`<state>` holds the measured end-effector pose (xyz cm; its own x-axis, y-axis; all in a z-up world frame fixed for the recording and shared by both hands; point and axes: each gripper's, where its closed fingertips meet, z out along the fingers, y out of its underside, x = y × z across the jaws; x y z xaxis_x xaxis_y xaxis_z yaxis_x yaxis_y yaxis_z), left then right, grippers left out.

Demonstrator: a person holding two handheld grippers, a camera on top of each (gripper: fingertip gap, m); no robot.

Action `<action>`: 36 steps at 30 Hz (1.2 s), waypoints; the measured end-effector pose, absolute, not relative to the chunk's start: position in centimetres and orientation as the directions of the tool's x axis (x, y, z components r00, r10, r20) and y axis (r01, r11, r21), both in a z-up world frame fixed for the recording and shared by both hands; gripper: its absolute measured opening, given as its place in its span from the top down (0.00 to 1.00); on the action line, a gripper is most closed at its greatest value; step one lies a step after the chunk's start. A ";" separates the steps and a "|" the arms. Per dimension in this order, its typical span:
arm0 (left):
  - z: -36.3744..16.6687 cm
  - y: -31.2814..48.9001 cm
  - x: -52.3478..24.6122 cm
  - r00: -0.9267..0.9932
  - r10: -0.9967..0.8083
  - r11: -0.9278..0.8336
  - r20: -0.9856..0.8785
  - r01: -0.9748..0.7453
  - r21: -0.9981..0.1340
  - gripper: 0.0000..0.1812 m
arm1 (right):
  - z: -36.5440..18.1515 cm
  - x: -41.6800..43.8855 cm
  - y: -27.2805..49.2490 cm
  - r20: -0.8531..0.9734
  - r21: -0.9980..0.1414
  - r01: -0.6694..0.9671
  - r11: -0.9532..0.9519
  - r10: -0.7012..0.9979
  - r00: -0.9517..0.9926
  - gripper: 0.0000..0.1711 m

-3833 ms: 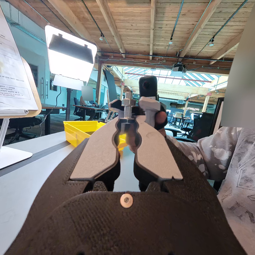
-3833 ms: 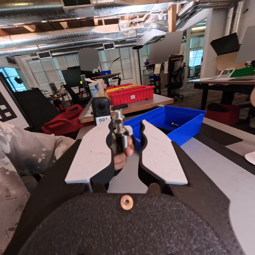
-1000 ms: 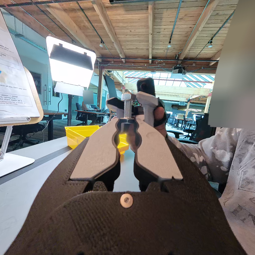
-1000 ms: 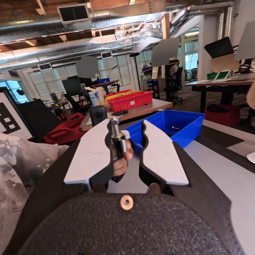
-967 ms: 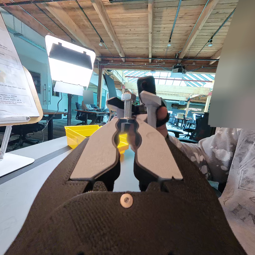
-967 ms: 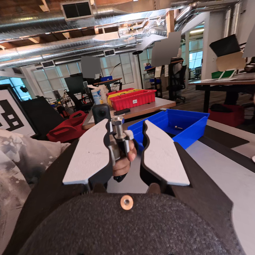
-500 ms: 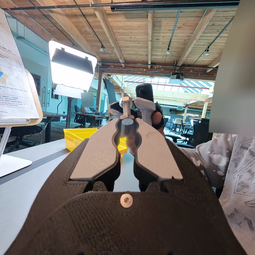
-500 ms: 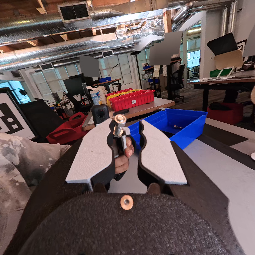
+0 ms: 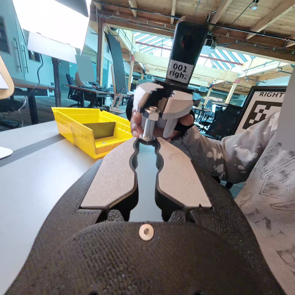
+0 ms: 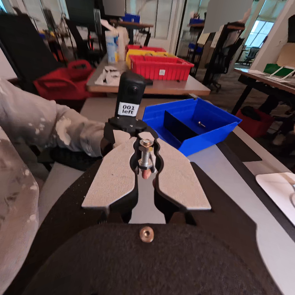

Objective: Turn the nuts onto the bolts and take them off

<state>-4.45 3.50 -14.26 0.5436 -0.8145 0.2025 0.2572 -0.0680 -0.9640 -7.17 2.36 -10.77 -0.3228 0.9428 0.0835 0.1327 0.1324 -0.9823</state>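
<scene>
Bolt (image 9: 147,126) and nut (image 9: 151,114) are held in the air between the two tongs, above the grey table (image 9: 32,167). The bolt's head end is clamped at the tips of the left gripper (image 9: 146,140), whose jaws are narrowed on it. The nut is pinched by the right gripper (image 10: 146,149), closed narrowly around it, near the bolt's far end.

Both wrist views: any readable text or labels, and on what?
I won't quote writing; here is what carries it:
White camera label, left wrist view: legible.
Framed marker board: legible heading.
Second camera label, right wrist view: legible.
Red bin sticker: too small.
Canister: blurred.
</scene>
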 end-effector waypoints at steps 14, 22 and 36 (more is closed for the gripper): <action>-12.8 3.4 -5.9 0.612 -0.779 0.038 0.135 0.261 -0.965 0.90 | -10.1 -7.3 3.7 -0.061 -0.998 0.046 -0.049 0.948 -0.311 0.81; -13.2 3.9 -6.3 0.621 -0.764 -0.003 0.176 0.270 -0.963 0.90 | -9.2 -7.3 5.3 -0.114 -0.992 -0.034 -0.125 0.965 -0.238 0.82; -13.5 4.6 -7.0 0.675 -0.716 -0.007 0.181 0.253 -0.968 0.90 | -9.7 -8.0 5.2 -0.115 -0.992 -0.026 -0.122 0.975 -0.190 0.79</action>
<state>-7.02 4.58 -13.48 0.6747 -0.7155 0.1811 0.2527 -0.0066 -0.9675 -8.04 5.25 -9.71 -0.1902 0.9750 -0.1149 -0.0259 -0.1220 -0.9922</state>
